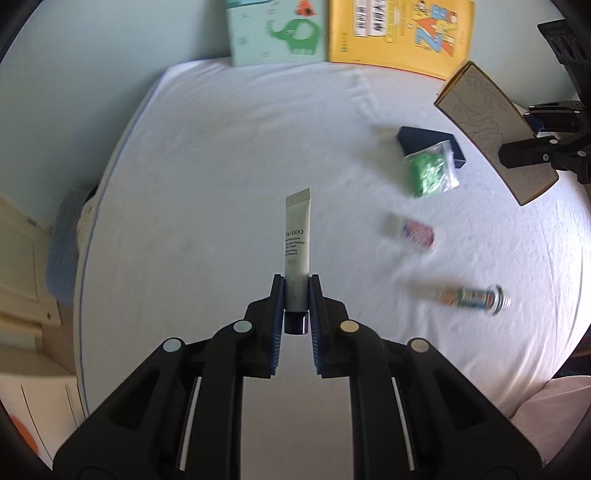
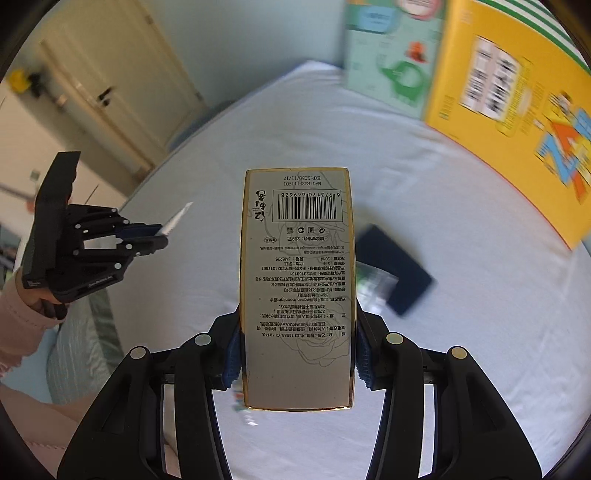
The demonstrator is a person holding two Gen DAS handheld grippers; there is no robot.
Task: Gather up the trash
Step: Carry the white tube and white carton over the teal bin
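My left gripper (image 1: 296, 291) is shut on a white cosmetic tube (image 1: 296, 240) with a dark cap, held above the white bed (image 1: 221, 155). It also shows at the left of the right wrist view (image 2: 157, 236), tube (image 2: 177, 219) sticking out. My right gripper (image 2: 297, 354) is shut on a grey carton box (image 2: 297, 280) with gold edges and a barcode; it shows in the left wrist view (image 1: 517, 155) with the box (image 1: 484, 122). On the bed lie a green plastic bag (image 1: 430, 173), a small red-and-white packet (image 1: 412, 230) and a striped tube (image 1: 465, 295).
A dark blue box (image 1: 424, 138) lies under the green bag, also in the right wrist view (image 2: 395, 266). A green elephant book (image 1: 277, 29) and a yellow book (image 1: 399, 33) lean on the wall behind the bed. A door (image 2: 110, 81) is at left.
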